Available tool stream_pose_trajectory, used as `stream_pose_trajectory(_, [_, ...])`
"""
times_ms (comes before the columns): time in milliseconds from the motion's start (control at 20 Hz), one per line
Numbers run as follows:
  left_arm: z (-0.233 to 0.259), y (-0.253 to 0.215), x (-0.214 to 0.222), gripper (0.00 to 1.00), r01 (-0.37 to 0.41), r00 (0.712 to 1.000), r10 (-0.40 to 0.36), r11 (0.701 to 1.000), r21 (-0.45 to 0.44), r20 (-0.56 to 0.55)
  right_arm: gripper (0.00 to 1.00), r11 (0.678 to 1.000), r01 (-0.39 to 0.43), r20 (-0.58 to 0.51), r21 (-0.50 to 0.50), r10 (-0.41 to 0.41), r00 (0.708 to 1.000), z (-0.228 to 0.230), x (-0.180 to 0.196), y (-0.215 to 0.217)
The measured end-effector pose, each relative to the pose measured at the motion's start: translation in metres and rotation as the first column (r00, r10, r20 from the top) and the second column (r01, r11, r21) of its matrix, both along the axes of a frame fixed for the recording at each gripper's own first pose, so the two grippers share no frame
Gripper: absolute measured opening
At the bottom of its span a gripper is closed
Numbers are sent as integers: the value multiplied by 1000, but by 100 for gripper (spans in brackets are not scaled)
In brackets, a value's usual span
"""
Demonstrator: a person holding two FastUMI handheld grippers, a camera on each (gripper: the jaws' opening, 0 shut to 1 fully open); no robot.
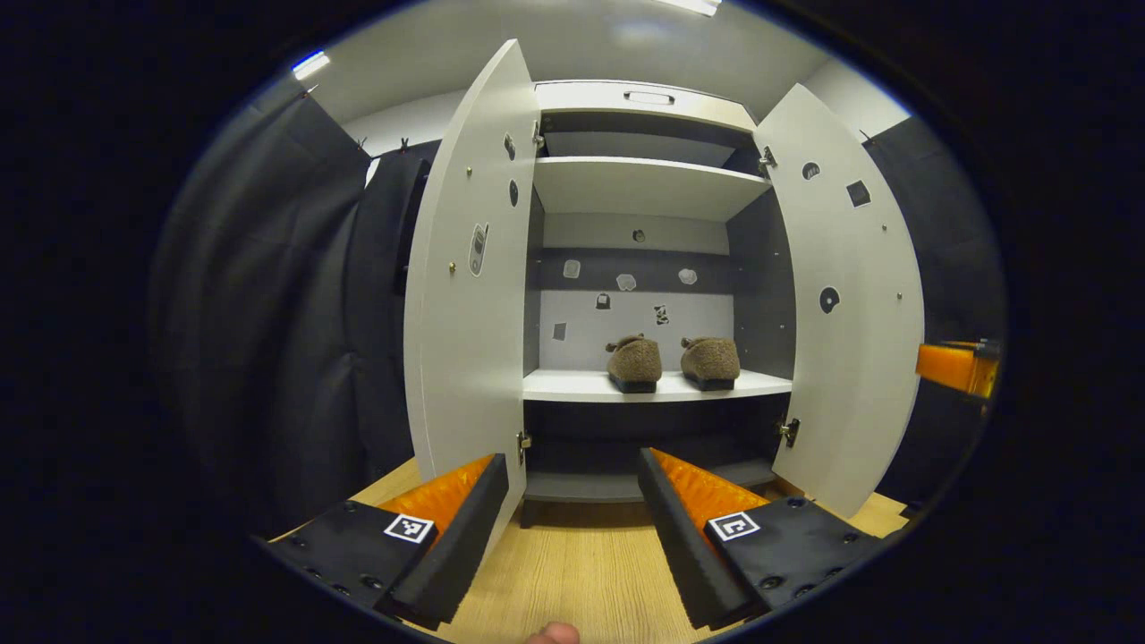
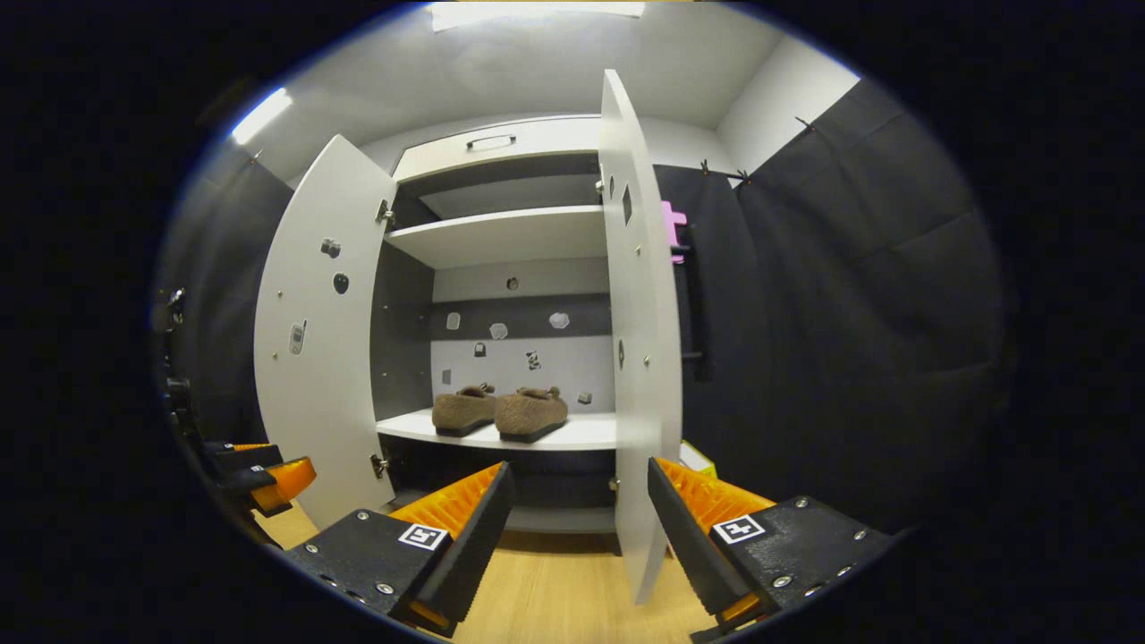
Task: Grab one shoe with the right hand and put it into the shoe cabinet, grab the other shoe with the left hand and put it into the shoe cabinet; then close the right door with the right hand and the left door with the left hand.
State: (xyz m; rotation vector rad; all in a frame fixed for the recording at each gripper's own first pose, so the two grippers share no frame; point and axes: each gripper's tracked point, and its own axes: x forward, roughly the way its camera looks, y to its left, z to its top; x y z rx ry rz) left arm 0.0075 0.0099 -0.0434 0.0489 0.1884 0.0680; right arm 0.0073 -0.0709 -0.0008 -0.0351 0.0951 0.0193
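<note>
Readable text: none.
Tool fingers (image 1: 410, 528): square black-and-white marker patterns, no letters.
Cabinet back wall (image 1: 626, 313): small stickers, too small to read.
Left door (image 1: 479, 249): one sticker, illegible.

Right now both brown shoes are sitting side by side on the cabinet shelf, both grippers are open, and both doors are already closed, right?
Not quite: the left door and right door both stand wide open in the left gripper view. The rest holds: two brown shoes side by side on the shelf, left gripper and right gripper open.

Two brown shoes (image 1: 673, 362) sit side by side on the white shelf (image 1: 572, 386).
</note>
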Motion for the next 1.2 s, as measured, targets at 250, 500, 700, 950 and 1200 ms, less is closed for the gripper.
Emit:
stream_pose_trajectory(250, [-4, -1, 0, 96, 5, 1000, -5, 1000, -27, -13, 92, 986, 135, 70, -100, -129, 989, 69, 33, -84])
stream_pose_trajectory(500, [-12, 5, -8, 96, -11, 1000, 10, 999, -37, -21, 92, 979, 182, 111, -97, -171, 979, 94, 74, -121])
stream_pose_trajectory(700, [-15, 15, -12, 96, -37, 999, 36, 998, -44, -26, 92, 973, 202, 136, -112, -187, 973, 99, 93, -130])
stream_pose_trajectory(950, [-14, 19, -12, 96, -43, 999, 42, 998, -40, -20, 89, 970, 218, 149, -108, -201, 968, 98, 97, -129])
stream_pose_trajectory(1200, [-10, 14, -9, 97, -20, 1000, 19, 999, -43, -10, 88, 968, 222, 145, -116, -205, 968, 99, 95, -112])
